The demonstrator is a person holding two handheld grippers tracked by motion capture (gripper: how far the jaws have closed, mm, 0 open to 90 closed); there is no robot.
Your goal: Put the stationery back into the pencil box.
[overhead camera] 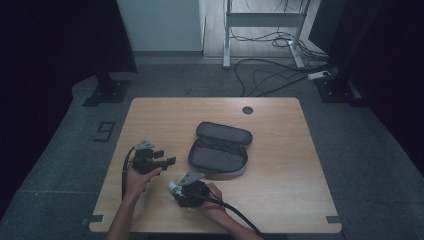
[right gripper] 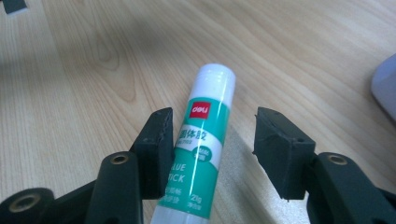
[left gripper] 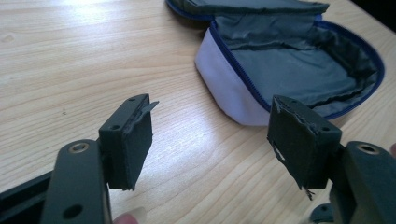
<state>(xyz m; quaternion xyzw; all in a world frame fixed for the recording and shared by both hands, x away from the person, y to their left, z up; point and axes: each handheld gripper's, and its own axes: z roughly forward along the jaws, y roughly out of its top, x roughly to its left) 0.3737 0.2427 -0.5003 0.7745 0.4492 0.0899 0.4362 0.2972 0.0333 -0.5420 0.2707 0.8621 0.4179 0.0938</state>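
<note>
A green and white glue stick [right gripper: 205, 135] lies on the wooden table [overhead camera: 280, 150], its white cap pointing away from me. My right gripper [right gripper: 212, 128] is open around it: the left jaw touches the tube and the right jaw stands apart. In the high view the glue stick [overhead camera: 172, 186] shows at the tip of my right gripper [overhead camera: 178, 190], near the table's front edge. My left gripper [overhead camera: 165, 156] is open and empty, and points at an unzipped grey pouch [overhead camera: 220, 150]. From the left gripper [left gripper: 212, 121], the pouch [left gripper: 289, 70] lies open just beyond the jaws.
The pouch's lid is folded back toward the far side. A round black grommet [overhead camera: 247, 110] sits near the table's far edge. Cables and a desk frame [overhead camera: 265, 20] stand on the floor beyond.
</note>
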